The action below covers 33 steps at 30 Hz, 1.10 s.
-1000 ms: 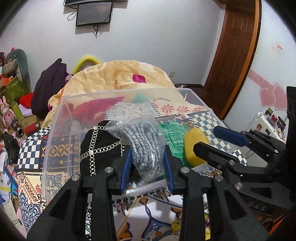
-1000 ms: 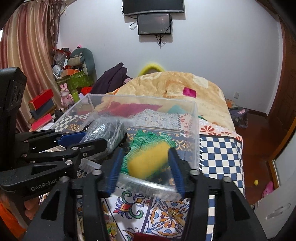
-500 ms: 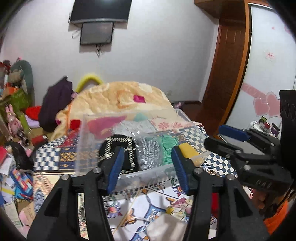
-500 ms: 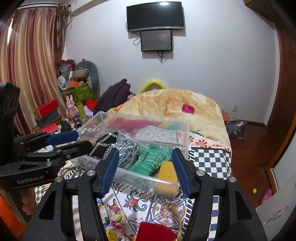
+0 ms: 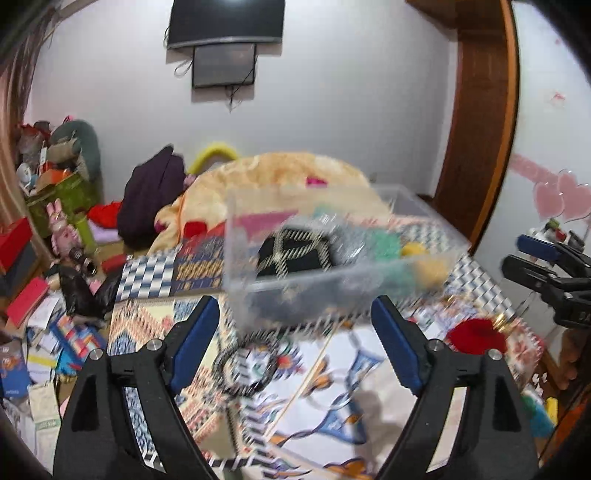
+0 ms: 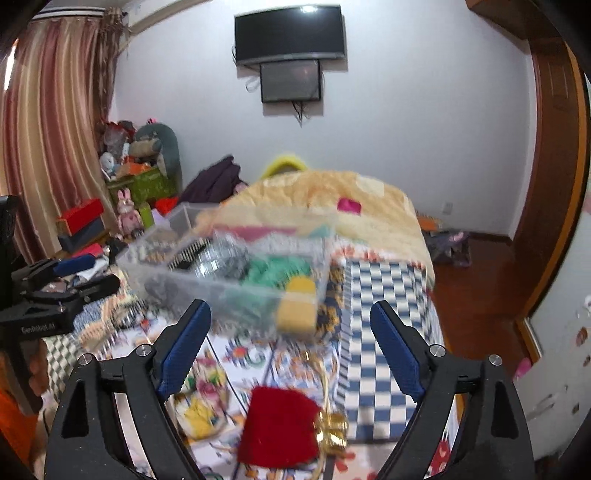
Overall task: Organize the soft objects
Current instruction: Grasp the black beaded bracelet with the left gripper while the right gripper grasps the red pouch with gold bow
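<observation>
Both views are smeared with motion blur, so fine detail is lost. In the left wrist view the left gripper [image 5: 291,336] fills the lower part of the frame with its blue-padded fingers [image 5: 194,341] spread wide and nothing between them. Above it, at the centre of the frame, a clear plastic bin [image 5: 354,273] sits on the patterned bedspread [image 5: 332,369]; inside it lie a black item with pale chain trim [image 5: 291,254], a green knit piece [image 5: 382,245] and a yellow sponge-like piece [image 5: 430,267] toward the bin's right end. A dark ring-shaped band [image 5: 245,363] lies on the bedspread just below the bin, and a red soft item [image 5: 474,336] lies to the lower right. In the right wrist view the right gripper [image 6: 290,339] likewise holds its fingers [image 6: 186,339] wide apart and bare, with the bin at the centre of the frame and the red item between the fingers at the bottom. A wall-mounted screen [image 6: 290,33] hangs at the top.
</observation>
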Each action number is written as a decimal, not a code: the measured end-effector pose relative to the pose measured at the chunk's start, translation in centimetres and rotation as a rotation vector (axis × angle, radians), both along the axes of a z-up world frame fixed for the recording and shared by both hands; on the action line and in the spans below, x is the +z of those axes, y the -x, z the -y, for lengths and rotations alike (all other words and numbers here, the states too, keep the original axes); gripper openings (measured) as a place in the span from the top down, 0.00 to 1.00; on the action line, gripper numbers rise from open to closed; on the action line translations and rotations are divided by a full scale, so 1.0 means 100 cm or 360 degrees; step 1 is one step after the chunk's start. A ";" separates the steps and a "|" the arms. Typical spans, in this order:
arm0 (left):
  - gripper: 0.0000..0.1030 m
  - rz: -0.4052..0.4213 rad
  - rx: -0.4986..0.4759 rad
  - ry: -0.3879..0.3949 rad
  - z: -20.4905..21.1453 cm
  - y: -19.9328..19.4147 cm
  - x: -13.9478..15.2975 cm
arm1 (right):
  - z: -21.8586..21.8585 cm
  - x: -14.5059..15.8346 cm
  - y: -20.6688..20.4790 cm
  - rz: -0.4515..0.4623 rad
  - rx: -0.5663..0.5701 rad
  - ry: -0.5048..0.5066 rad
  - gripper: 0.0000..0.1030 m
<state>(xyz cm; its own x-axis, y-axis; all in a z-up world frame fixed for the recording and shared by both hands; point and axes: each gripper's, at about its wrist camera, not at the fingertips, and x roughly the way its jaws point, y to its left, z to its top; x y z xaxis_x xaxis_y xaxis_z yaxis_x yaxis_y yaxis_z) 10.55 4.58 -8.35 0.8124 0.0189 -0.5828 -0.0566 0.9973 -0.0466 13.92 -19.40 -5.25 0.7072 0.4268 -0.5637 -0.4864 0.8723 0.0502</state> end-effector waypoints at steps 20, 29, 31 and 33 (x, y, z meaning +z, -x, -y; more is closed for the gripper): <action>0.19 -0.0372 0.0120 0.0014 -0.030 -0.017 -0.072 | 0.010 -0.072 0.019 -0.0285 0.0002 0.0177 0.18; 0.44 -0.0308 0.0085 -0.0008 -0.025 -0.009 -0.070 | 0.011 -0.069 0.024 -0.0284 0.0051 0.0134 0.47; 0.54 -0.0292 0.0070 -0.0020 -0.023 -0.006 -0.069 | 0.014 -0.068 0.023 -0.0285 0.0020 0.0133 0.65; 0.62 -0.0278 0.0053 -0.0024 -0.021 -0.005 -0.069 | 0.016 -0.068 0.020 -0.0293 -0.0001 0.0122 0.75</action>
